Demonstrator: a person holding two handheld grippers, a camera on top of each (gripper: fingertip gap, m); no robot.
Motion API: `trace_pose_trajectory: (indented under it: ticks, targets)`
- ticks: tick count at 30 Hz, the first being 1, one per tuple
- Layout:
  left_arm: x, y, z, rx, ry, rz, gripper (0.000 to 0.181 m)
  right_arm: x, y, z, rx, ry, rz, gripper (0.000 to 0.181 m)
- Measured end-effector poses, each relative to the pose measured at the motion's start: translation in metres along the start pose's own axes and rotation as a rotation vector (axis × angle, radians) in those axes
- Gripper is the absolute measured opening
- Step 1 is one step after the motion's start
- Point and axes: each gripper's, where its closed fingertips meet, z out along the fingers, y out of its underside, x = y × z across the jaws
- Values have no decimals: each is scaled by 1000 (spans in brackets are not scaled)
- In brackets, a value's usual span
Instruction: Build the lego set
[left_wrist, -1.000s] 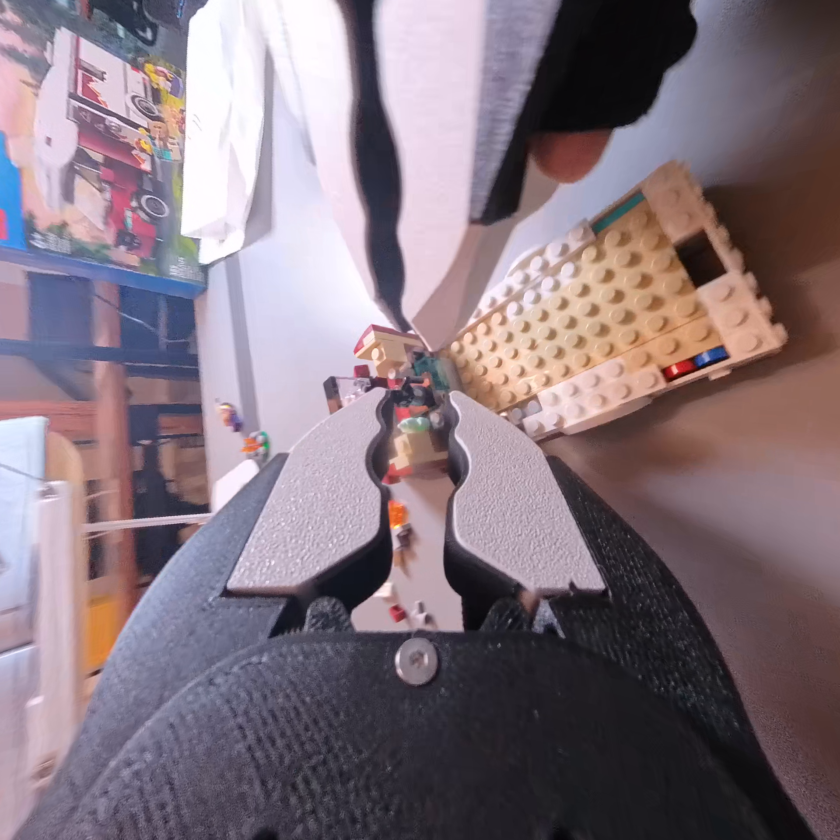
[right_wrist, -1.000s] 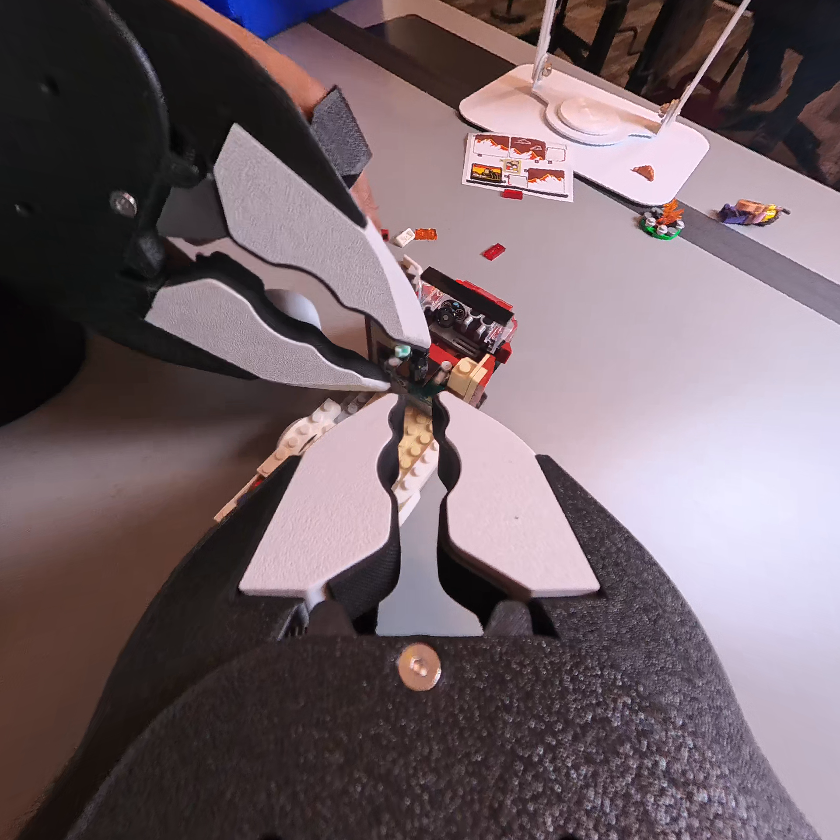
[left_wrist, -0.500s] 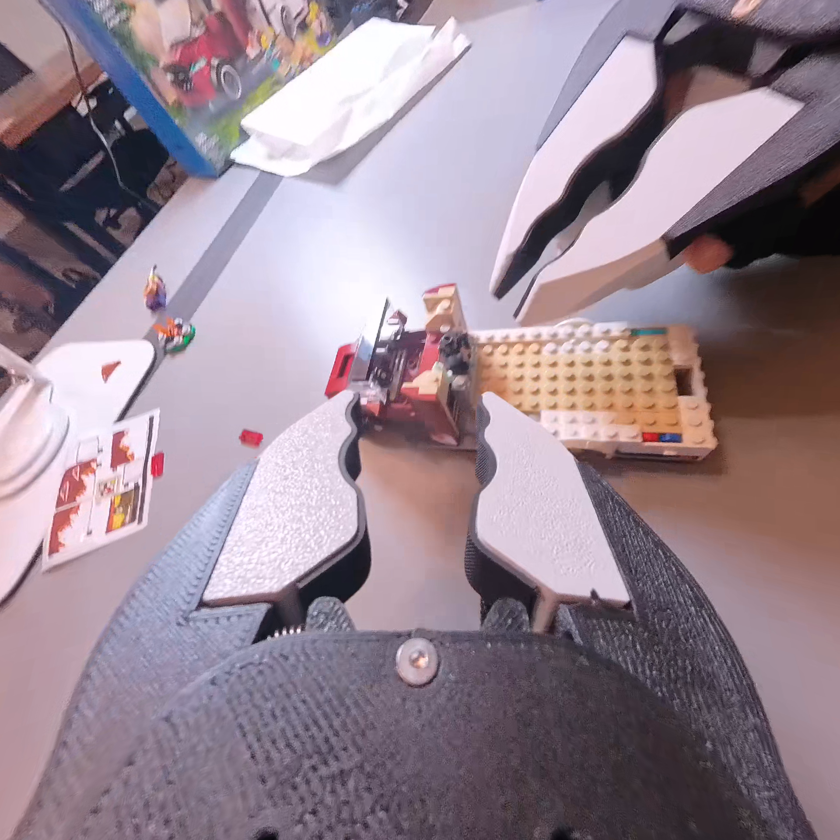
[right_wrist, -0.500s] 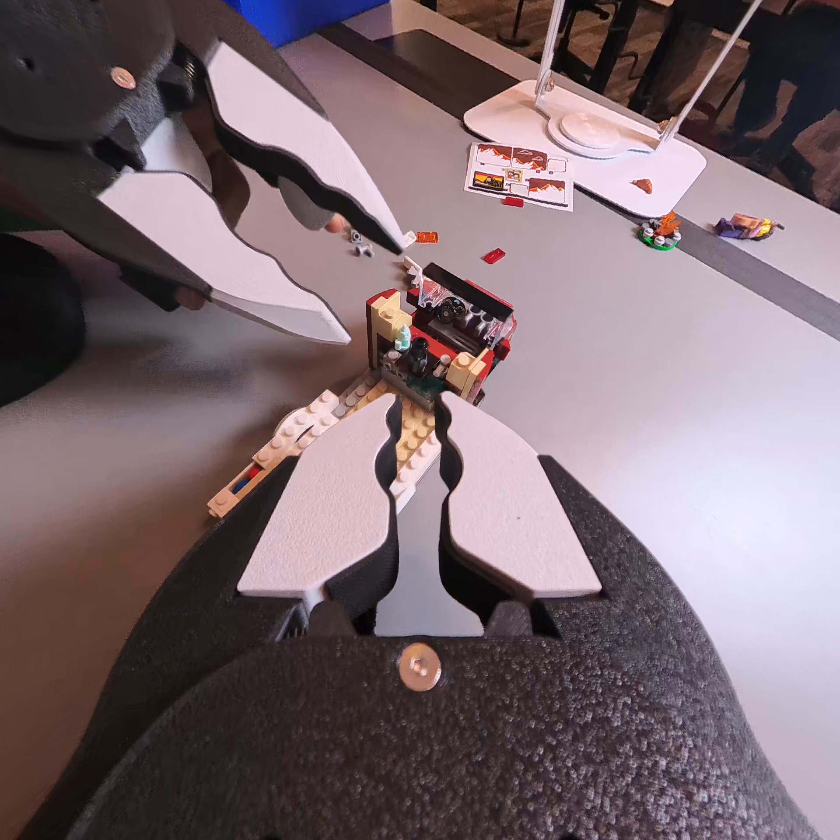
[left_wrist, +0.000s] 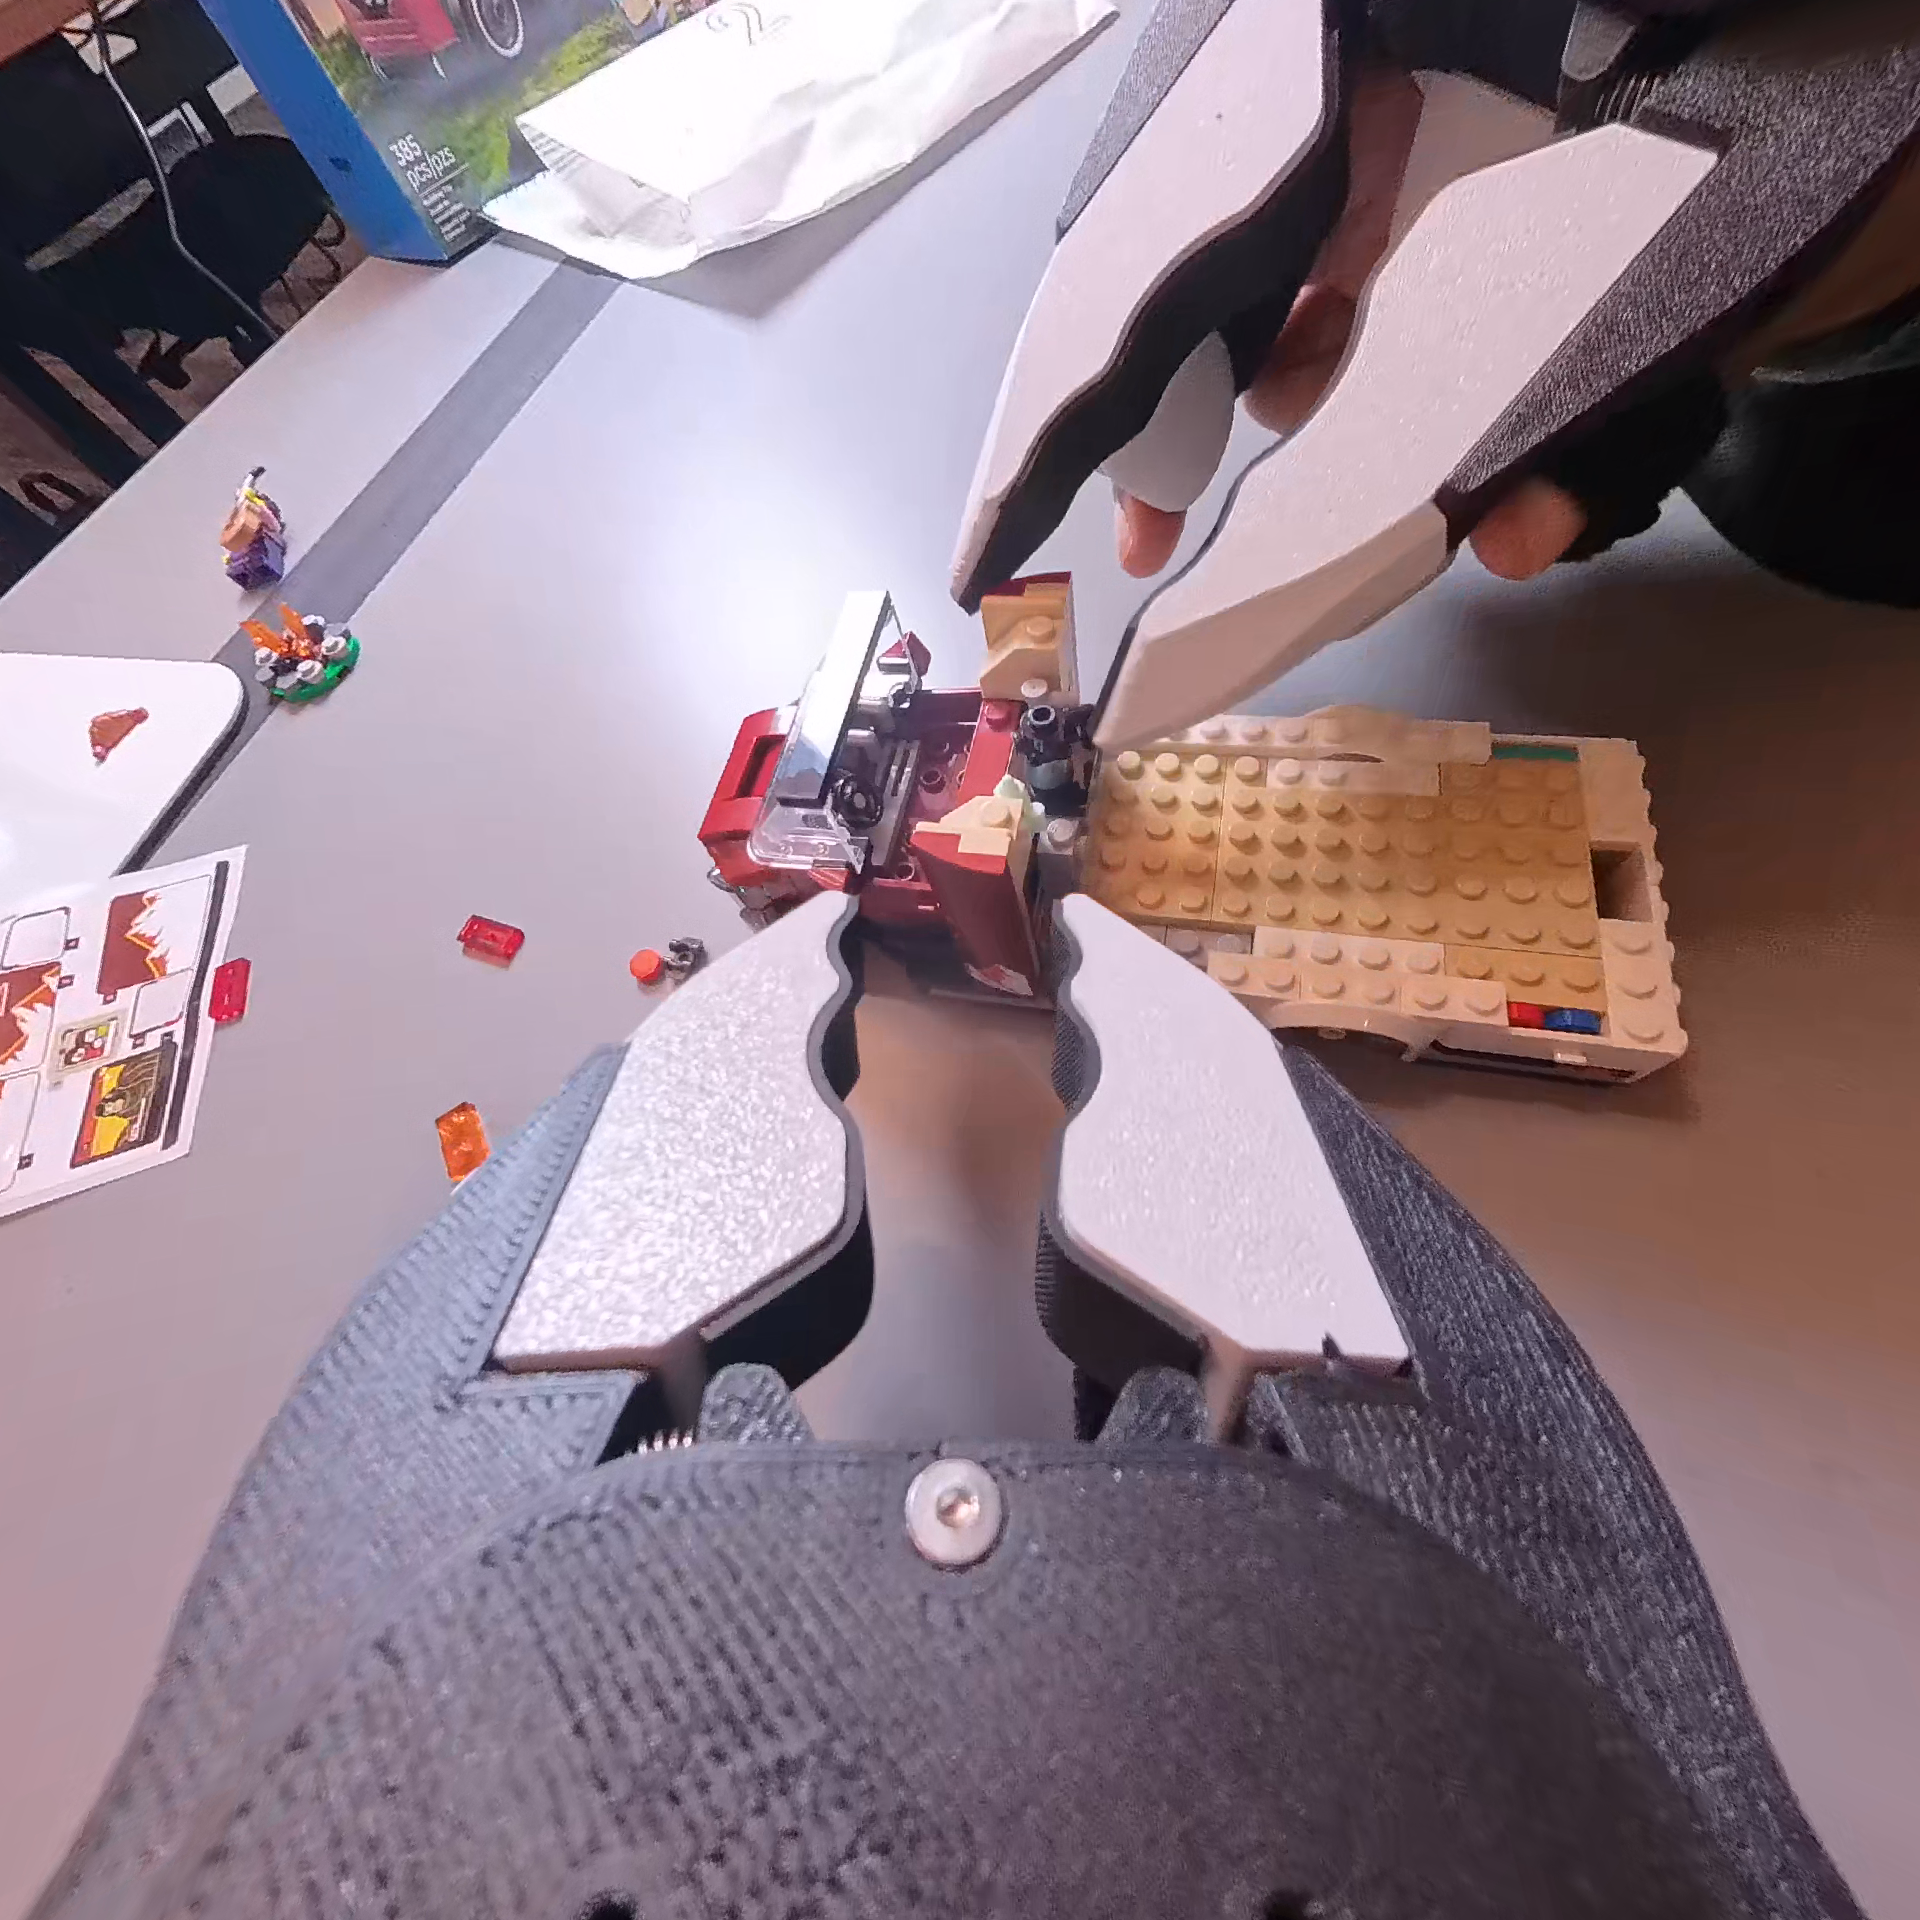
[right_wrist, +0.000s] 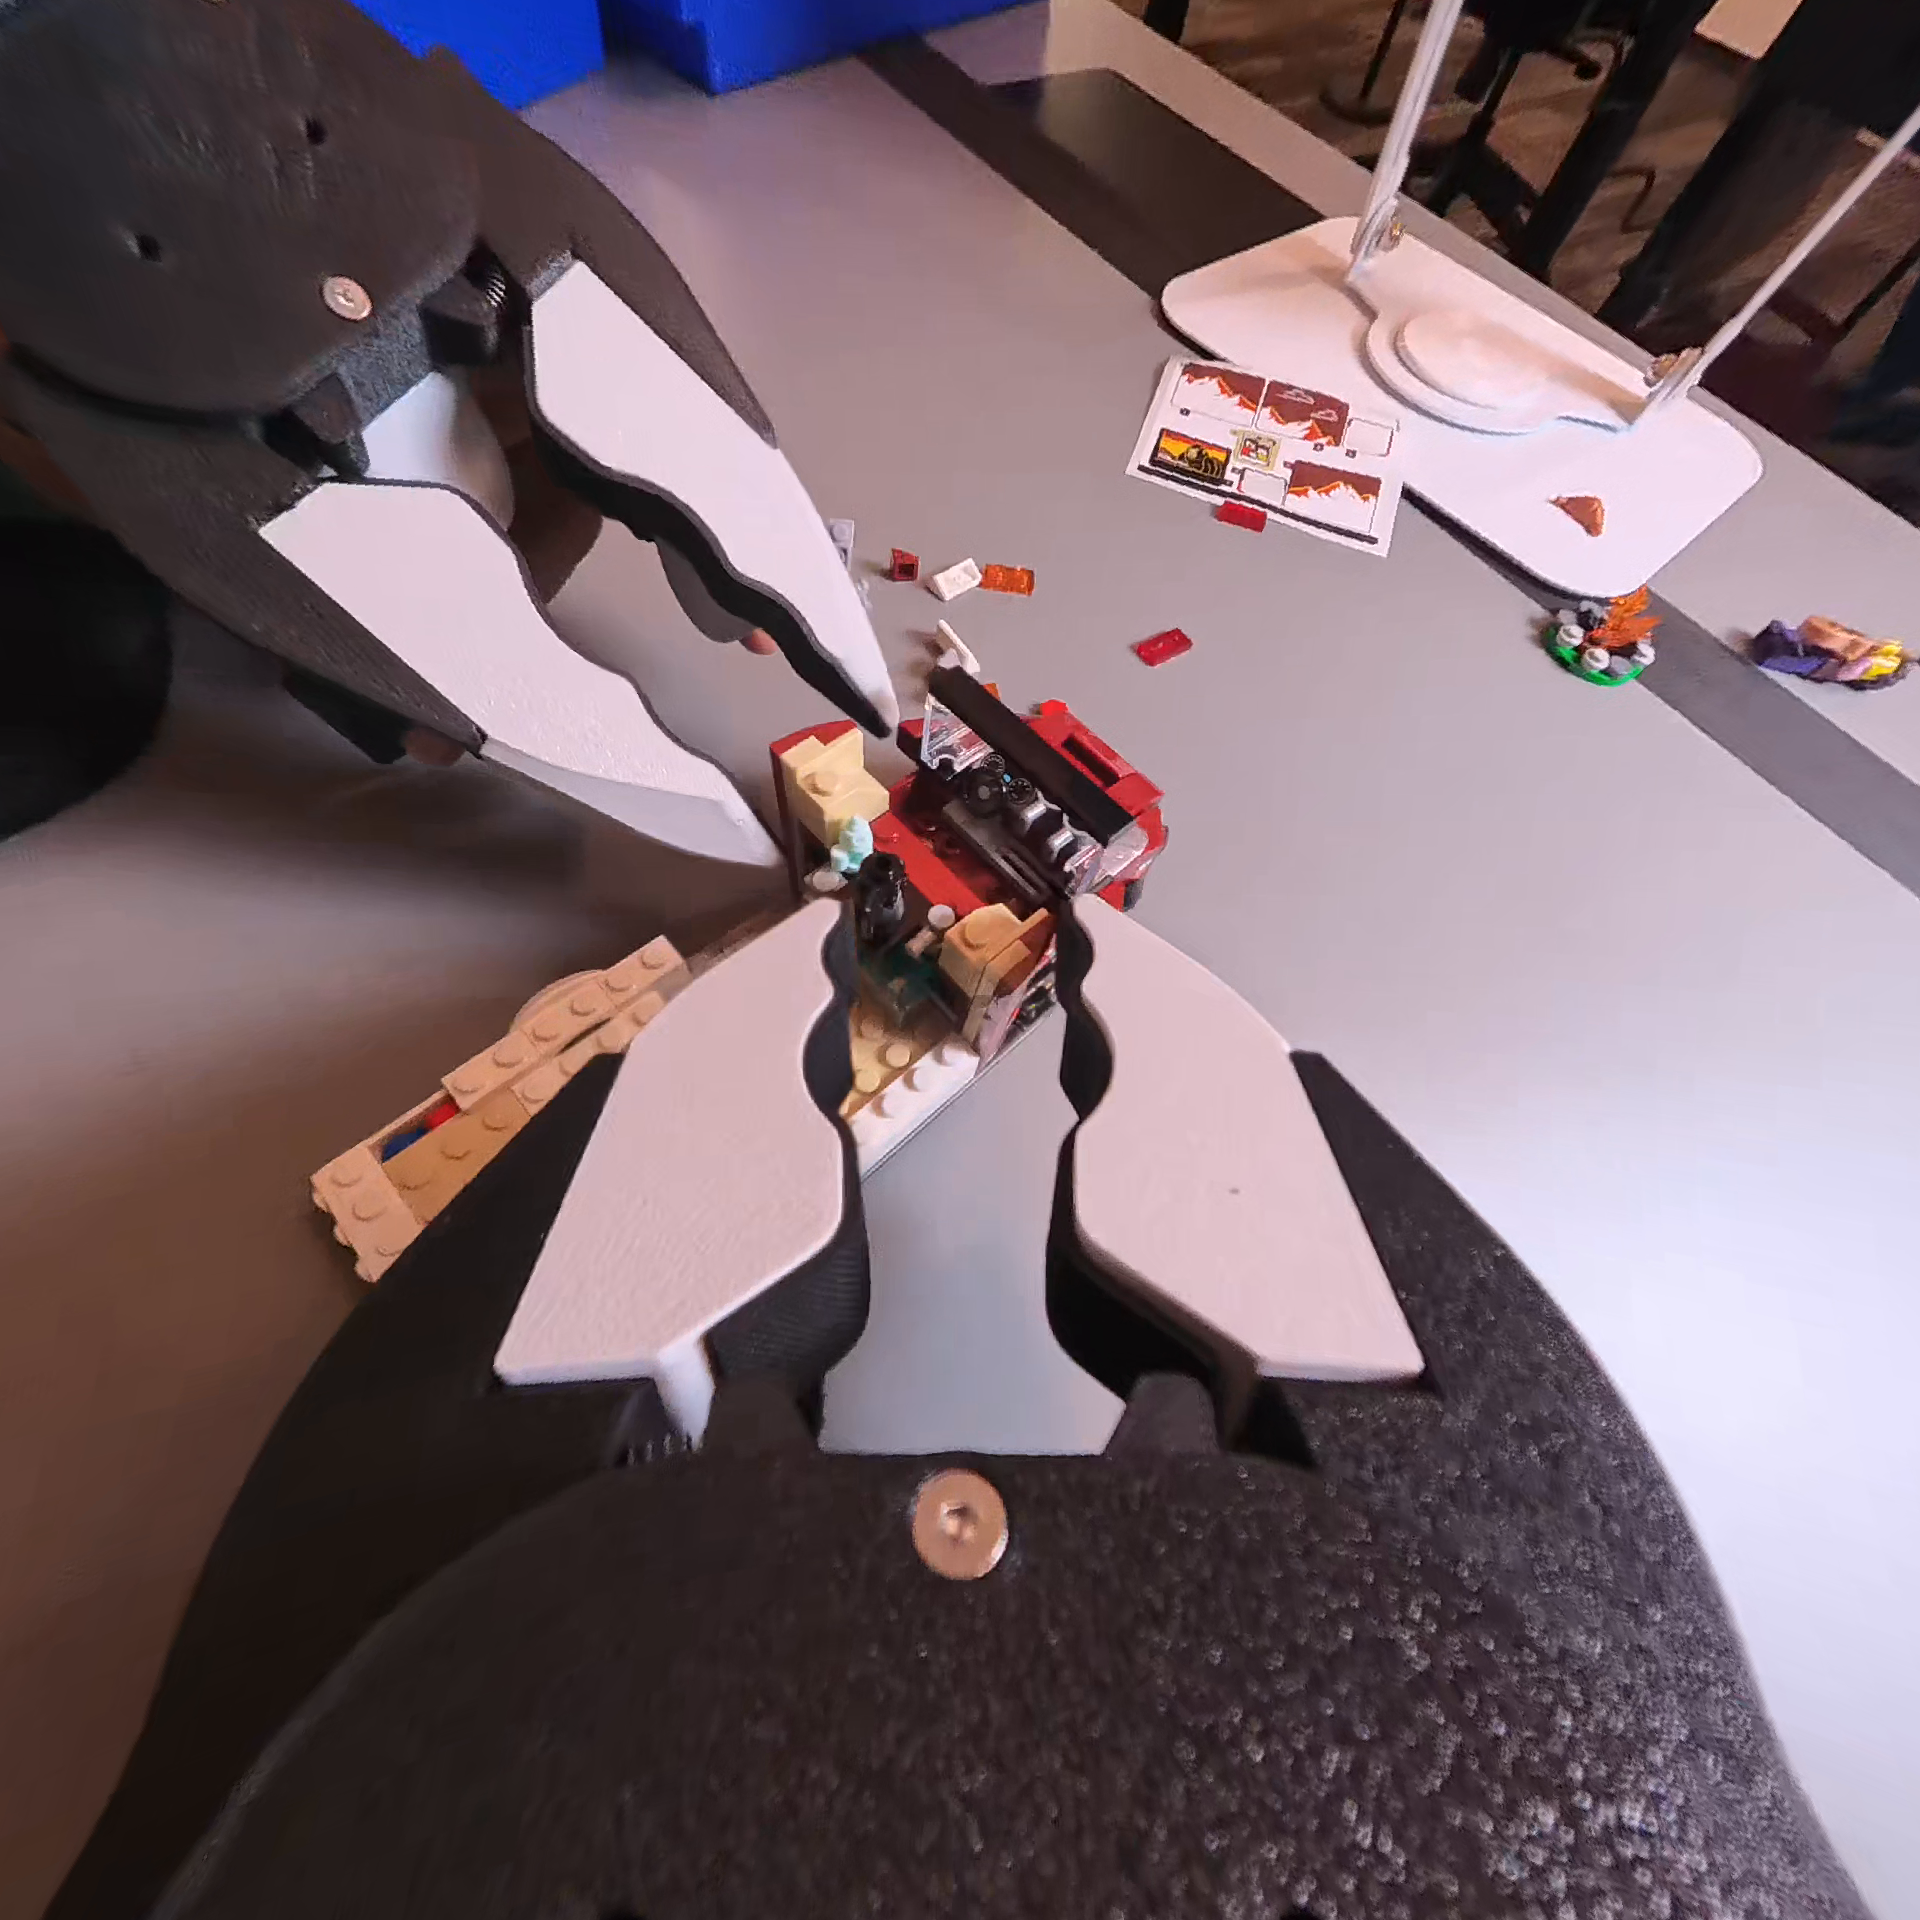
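With both jaws spread and empty, left gripper (left_wrist: 951, 920) and right gripper (right_wrist: 951, 920) flank the half-built red-and-tan brick camper (left_wrist: 914, 831), seemingly to steady it.

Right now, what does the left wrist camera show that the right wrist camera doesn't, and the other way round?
Only the left wrist view shows the white paper bag and the picture-printed blue cardboard box. Only the right wrist view shows the white stand's thin upright rods. Both show the dark red and tan brick camper model, the sticker sheet, both open grippers and the green campfire piece.
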Motion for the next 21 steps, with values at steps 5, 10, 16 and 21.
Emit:
trace_pose_trajectory:
  ticks: [5, 10, 16, 21]
  targets:
    - [2, 4, 3, -9, 24, -10, 30, 0, 1, -1, 17, -11, -22, 36]
    - [5, 5, 6, -16, 37, 7, 26, 0, 1, -1, 23, -26, -29, 32]
    - [5, 5, 6, -14, 45, -5, 26, 1, 1, 0, 23, -15, -35, 26]
    - [5, 5, 6, -16, 44, 1, 26, 2, 0, 0, 22, 14, -42, 25]
